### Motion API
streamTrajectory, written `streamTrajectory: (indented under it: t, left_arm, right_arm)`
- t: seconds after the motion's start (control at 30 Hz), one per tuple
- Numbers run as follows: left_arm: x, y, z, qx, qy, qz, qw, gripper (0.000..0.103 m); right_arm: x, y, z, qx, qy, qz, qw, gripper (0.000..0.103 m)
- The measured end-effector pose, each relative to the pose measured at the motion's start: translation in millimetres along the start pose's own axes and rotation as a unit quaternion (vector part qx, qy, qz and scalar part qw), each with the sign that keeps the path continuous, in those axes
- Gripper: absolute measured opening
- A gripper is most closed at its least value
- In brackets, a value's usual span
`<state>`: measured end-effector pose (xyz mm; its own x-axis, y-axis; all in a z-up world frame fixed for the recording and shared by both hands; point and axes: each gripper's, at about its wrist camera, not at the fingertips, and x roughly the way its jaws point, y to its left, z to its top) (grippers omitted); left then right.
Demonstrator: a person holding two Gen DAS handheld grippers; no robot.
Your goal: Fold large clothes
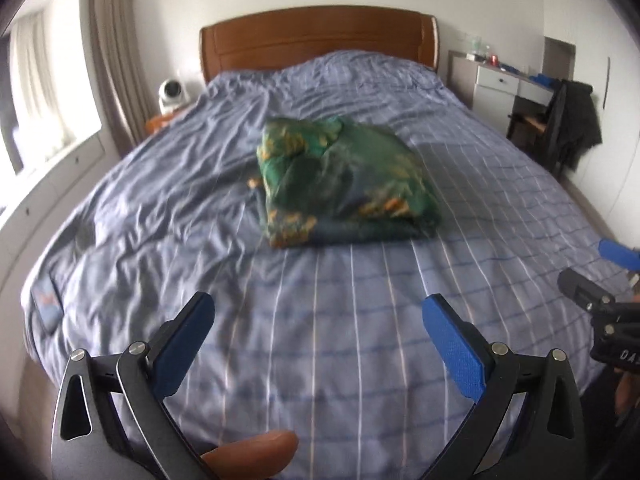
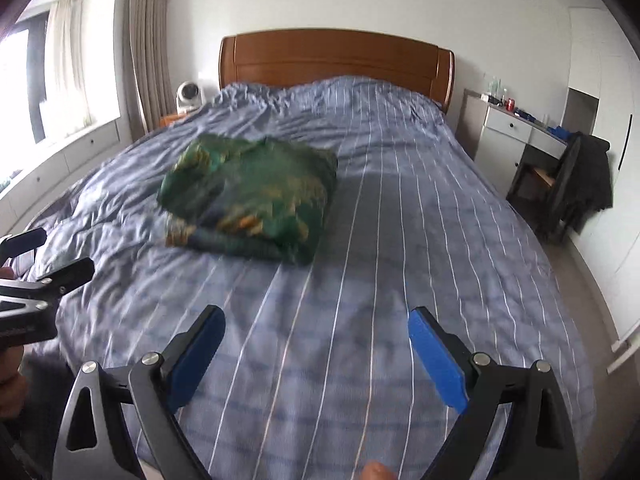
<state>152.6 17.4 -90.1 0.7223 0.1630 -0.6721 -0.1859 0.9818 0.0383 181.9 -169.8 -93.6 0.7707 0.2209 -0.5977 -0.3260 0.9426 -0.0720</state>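
Lying in a compact folded bundle, the green patterned garment (image 1: 344, 184) sits mid-bed on the blue striped duvet (image 1: 360, 340) — flat ground that keeps the folds stacked. We hold the left gripper (image 1: 318, 312) and right gripper (image 2: 316, 324) well short of it, jaws spread and empty — folding looks finished, we judge.

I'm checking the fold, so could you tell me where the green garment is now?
The green floral garment lies folded mid-bed on the blue striped duvet, ahead of both open grippers, left of centre in the right wrist view.
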Motion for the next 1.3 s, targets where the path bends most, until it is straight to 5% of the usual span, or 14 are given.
streamTrajectory:
  t: [0.43, 1.3]
  left_arm:
    - [-30, 5, 1, -0.027, 0.003, 0.027, 0.9993, 0.103]
    - [-26, -2, -5, -0.013, 0.009, 0.034, 0.9993, 0.103]
  right_arm:
    - [-42, 29, 2, -0.031, -0.013, -0.004, 0.999, 0.095]
    - [-39, 25, 0, -0.027, -0.003, -0.012, 1.000, 0.095]
